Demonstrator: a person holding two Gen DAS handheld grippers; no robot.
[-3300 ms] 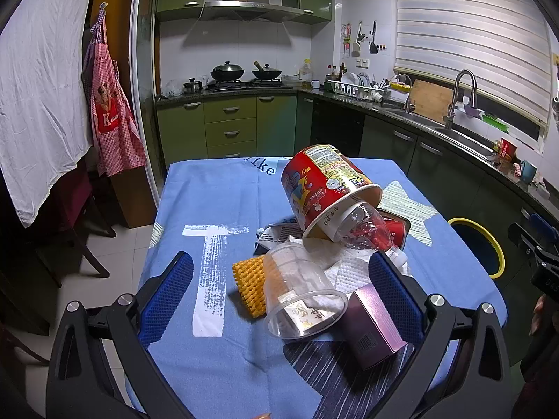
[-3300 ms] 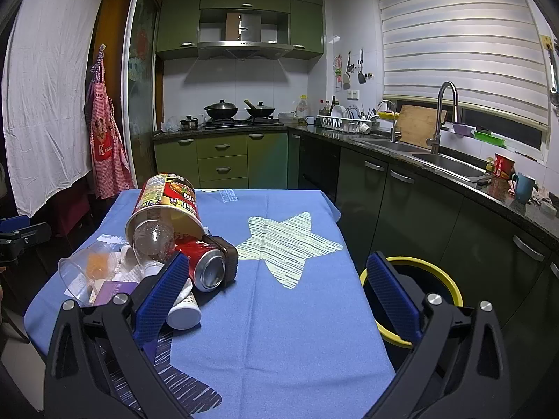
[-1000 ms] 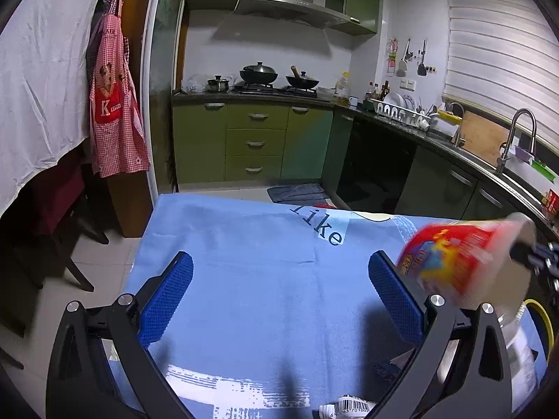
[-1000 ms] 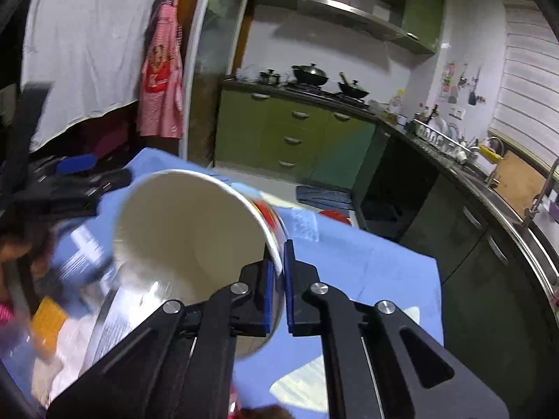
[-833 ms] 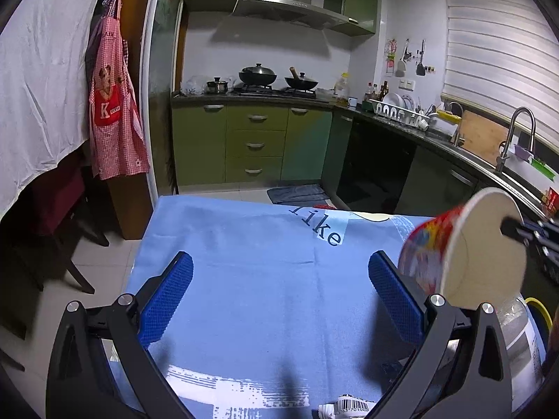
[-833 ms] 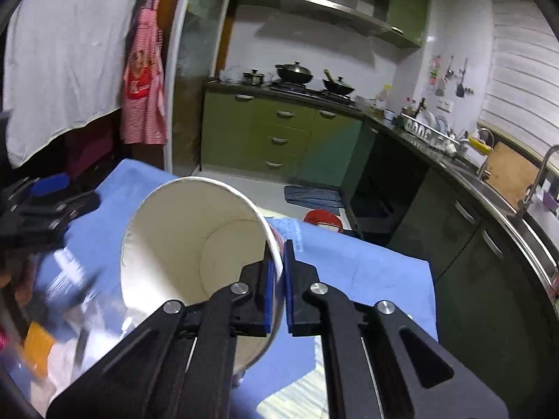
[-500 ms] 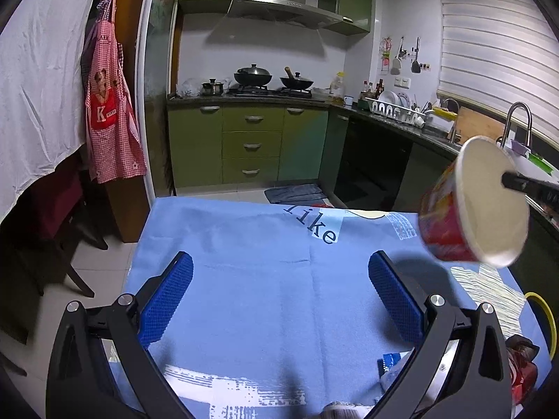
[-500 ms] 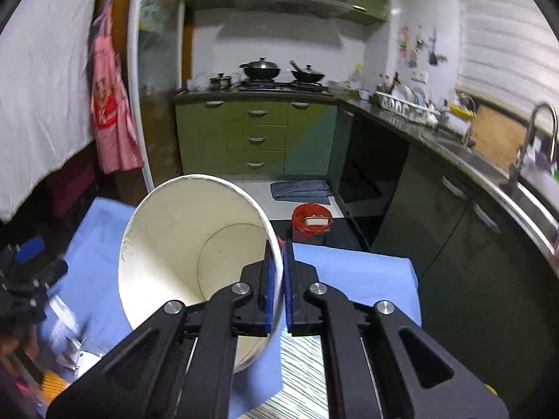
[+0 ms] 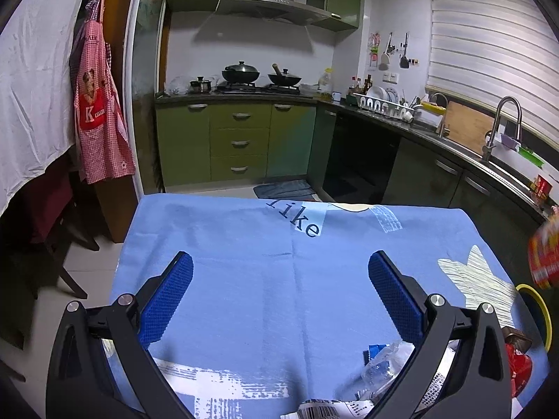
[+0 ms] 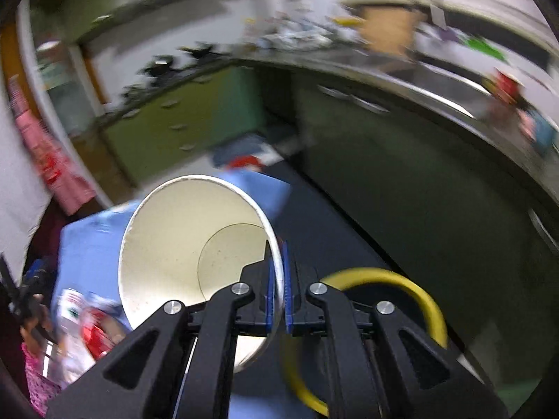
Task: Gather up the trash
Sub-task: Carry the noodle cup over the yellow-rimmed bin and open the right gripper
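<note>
1 paper tub (image 10: 181, 244) clamped, right gripper (image 10: 277, 279).

A kitchen with green cabinets (image 9: 241, 143) along the far wall and a dark counter (image 9: 429, 136) running down the right, under white blinds (image 9: 489, 45). A steel hood (image 9: 269, 7) hangs over the stove (image 9: 258, 85). A checked red apron (image 9: 101, 111) hangs at the left, beside a white cloth (image 9: 31, 97). Pale floor tiles (image 9: 94, 272) lie beyond the bench's (image 9: 227, 237) left edge.

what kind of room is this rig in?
A home kitchen, most likely: gas stove with woks under a range hood, green cabinets, and a sink with faucet along the counter.
</note>
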